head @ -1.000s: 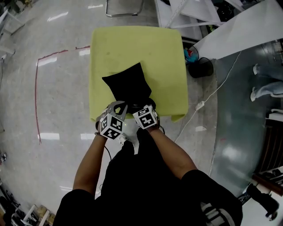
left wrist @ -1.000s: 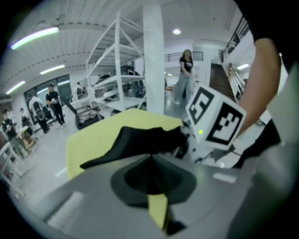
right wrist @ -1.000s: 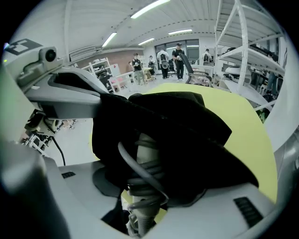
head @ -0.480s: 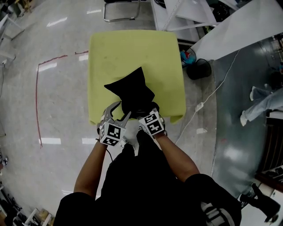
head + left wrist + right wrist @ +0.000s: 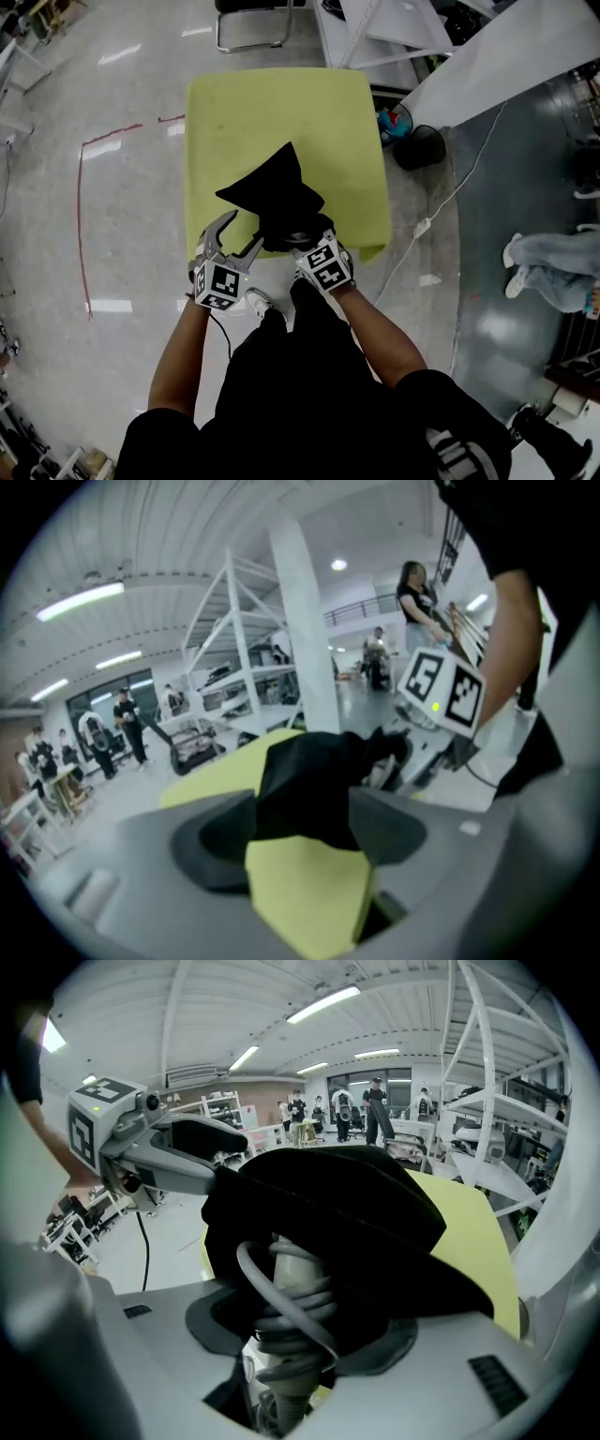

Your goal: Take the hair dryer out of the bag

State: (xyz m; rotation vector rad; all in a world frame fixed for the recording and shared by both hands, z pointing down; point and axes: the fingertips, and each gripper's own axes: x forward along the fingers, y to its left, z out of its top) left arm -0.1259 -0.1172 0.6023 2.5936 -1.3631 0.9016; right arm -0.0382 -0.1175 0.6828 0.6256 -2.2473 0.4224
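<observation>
Since the earlier frame, the left hand-held gripper [image 5: 239,234] has come off the bag [image 5: 272,192] and shifted to the left. Its jaws are opening, and its own view shows only a black corner of fabric and yellow-green cover in the gap, with nothing pressed. The bag's far peak has also tilted up a little.

We find the right hand-held gripper [image 5: 305,242] closed on the hair dryer [image 5: 291,1279] at its pale handle, with the grey cord [image 5: 281,1312] wound round that handle under the pads. The dryer's body remains inside the bag, whose mouth lies at the near edge of the yellow-green surface [image 5: 281,112].

Our assessment is that the bag is unrestrained and will likely travel with the dryer. We recommend that the left hand-held gripper re-pinch the fabric beside the mouth and hold it down. The right should then draw the handle straight toward the near side, keeping the cord loops from snagging the opening.
</observation>
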